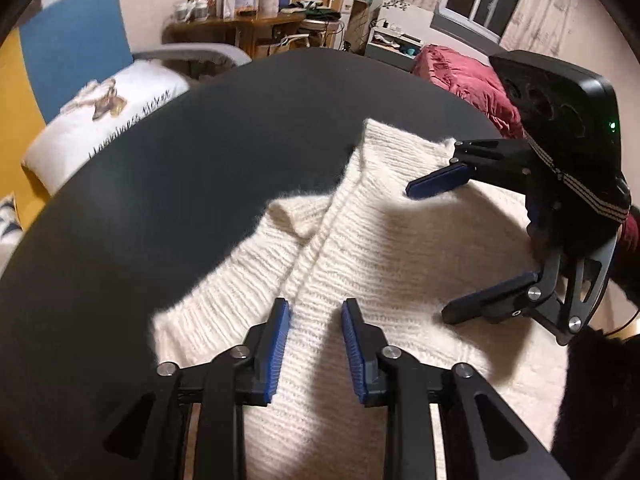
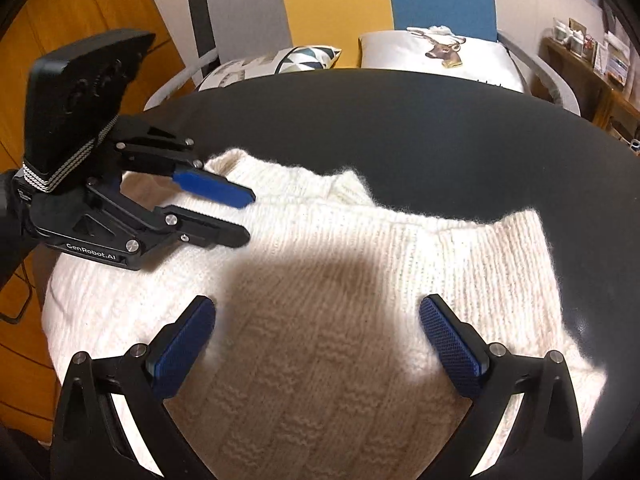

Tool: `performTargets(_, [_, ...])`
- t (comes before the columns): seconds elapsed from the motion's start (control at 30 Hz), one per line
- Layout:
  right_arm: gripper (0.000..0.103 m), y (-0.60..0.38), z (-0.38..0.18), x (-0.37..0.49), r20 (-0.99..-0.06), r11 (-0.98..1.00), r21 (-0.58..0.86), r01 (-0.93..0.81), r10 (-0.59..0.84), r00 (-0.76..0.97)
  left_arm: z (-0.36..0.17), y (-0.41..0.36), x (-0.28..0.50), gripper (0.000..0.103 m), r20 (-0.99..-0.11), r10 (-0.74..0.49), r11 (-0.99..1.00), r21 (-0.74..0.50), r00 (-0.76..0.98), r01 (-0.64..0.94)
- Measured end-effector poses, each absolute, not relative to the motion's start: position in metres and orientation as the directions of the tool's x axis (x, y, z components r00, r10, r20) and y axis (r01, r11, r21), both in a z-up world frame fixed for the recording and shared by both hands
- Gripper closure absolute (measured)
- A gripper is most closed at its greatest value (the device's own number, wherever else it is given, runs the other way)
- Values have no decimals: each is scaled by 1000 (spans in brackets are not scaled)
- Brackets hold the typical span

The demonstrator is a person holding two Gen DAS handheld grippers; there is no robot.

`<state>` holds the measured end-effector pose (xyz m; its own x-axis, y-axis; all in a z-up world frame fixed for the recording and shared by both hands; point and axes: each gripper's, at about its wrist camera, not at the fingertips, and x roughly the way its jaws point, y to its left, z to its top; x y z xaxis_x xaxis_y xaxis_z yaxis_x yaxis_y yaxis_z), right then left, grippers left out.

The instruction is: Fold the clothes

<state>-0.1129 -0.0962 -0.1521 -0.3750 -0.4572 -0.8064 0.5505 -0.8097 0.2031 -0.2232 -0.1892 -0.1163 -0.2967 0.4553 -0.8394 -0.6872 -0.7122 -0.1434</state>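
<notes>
Left wrist fisheye view: on the far left a white cushion printed with a deer [image 1: 100, 120] leans against a blue and yellow backrest, well apart from the work. Next comes the round black tabletop [image 1: 168, 184], and on its near side lies the task's thing, a cream ribbed knit sweater [image 1: 360, 248], spread flat with a narrow folded strip [image 1: 316, 240] running along its left part. The left claw [image 1: 316, 316] hangs just above the knit beside that strip, its blue pads a small way apart with only flat fabric below them; nothing is pinched, so it reads as narrowly open and empty. To the right, the right claw [image 1: 436, 252] stands wide open over the sweater's body, and beyond it a red quilt [image 1: 460, 76] lies on a bed.

Right wrist fisheye view, from the left: the left claw [image 2: 248, 216] hovers close to the sweater [image 2: 360, 280] near its far edge, then the right claw [image 2: 316, 320] spreads wide above the shaded middle, holding nothing.

My judgement of the risks: with so narrow a gap, the left claw may catch only loose fuzz or a single layer, and the fold would slip out when lifted. The knit is soft and stretchy, so uneven pulls from the two claws could skew the fold or drag the garment toward the tabletop's near rim.
</notes>
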Motion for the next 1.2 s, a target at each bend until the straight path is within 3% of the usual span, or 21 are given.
performTargets(0.03, [0, -96, -149, -114, -800, -809, 219, 546, -469, -374, -116, -188, -219, 96, -838, 448, -711, -123, -311, -692])
performTargets(0.13, [0, -101, -141, -117, -789, -802, 250, 542, -494, -366, -115, -190, -211, 98, -822, 441, -750, -118, -360, -650])
performTargets(0.27, [0, -120, -154, -112, -852, -836, 76, 543, -338, -400, -114, -197, -204, 99, -793, 413, -826, -119, -448, -551])
performTargets(0.33, [10, -119, -155, -113, -850, -854, 104, 509, -342, -400, -111, -199, -202, 99, -782, 388, -857, -111, -488, -503])
performTargets(0.37, [29, -118, -152, -113, -846, -856, 118, 503, -352, -401, -107, -200, -202, 99, -772, 386, -866, -116, -505, -486])
performTargets(0.4, [75, -118, -147, -113, -840, -858, 118, 499, -355, -411, -103, -198, -202, 99, -760, 390, -870, -119, -521, -478])
performTargets(0.43, [92, -119, -142, -113, -835, -862, 107, 496, -349, -426, -99, -196, -203, 99, -748, 391, -872, -115, -536, -476])
performTargets(0.6, [90, -128, -152, -125, -855, -875, 48, 482, -286, -434, -120, -196, -218, 98, -799, 345, -900, -133, -493, -414])
performTargets(0.73, [86, -109, -158, -127, -814, -882, 152, 446, -367, -449, -110, -214, -212, 85, -781, 356, -913, -176, -513, -367])
performTargets(0.83, [78, -96, -157, -128, -793, -868, 235, 436, -431, -430, -95, -242, -194, 85, -750, 321, -936, -157, -578, -317])
performTargets(0.93, [51, -96, -145, -127, -780, -859, 268, 437, -459, -425, -87, -260, -167, 85, -737, 319, -929, -120, -596, -349])
performTargets(0.97, [35, -100, -138, -123, -764, -844, 268, 465, -480, -430, -84, -265, -157, 85, -734, 320, -926, -108, -599, -363])
performTargets(1.0, [29, -107, -131, -120, -750, -826, 268, 496, -502, -431, -85, -266, -151, 85, -736, 324, -919, -96, -594, -382])
performTargets(1.1, [29, -138, -125, -115, -751, -781, 249, 572, -528, -395, -99, -260, -144, 85, -775, 306, -902, -50, -553, -429])
performTargets(1.2, [29, -170, -143, -119, -805, -763, 226, 605, -496, -325, -116, -266, -156, 83, -803, 196, -950, -12, -563, -313])
